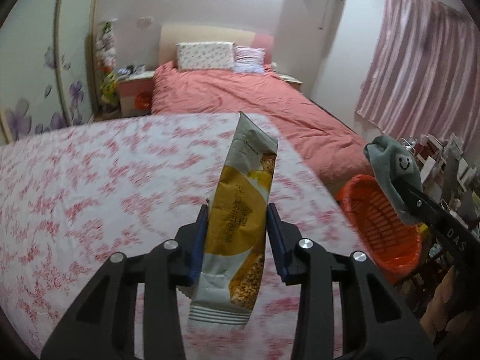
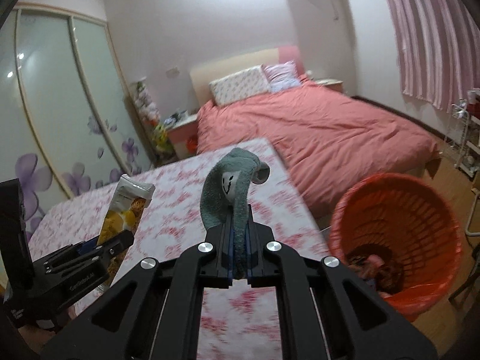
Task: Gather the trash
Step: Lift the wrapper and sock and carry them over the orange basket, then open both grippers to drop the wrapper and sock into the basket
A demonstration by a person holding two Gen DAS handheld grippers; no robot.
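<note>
A: What takes up most of the room?

B: A bed (image 1: 240,99) under a coral-pink cover, with two pillows (image 1: 205,55) against the headboard. A pink curtain (image 1: 420,69) hangs on the window side, and a wardrobe (image 2: 60,105) with frosted sliding doors and purple flower prints fills the opposite wall.

A: And nearer the cameras?

B: A table (image 1: 90,186) covered in a white cloth with a red floral print. It is blurred in both views. Just beside its edge, lower down on the floor side, stands an orange plastic basket (image 2: 432,210) with slotted walls; something dark and crumpled lies at its bottom, too unclear to name.

A: Where is the trash?

B: The left gripper (image 1: 237,234) holds a snack wrapper (image 1: 240,210), grey-white with a yellow panel, upright above the tablecloth. Its blue pads press on the wrapper's two sides about halfway along, so the top sticks out ahead and the crimped end hangs back toward the camera.

A: The other tongs?

B: The right gripper (image 2: 239,249) is pressed nearly together on a grey-green sock (image 2: 231,186) with a small smiley face. The sock's free end rises out and curls over to the right. In the left wrist view the sock hangs above the basket's near rim.
</note>
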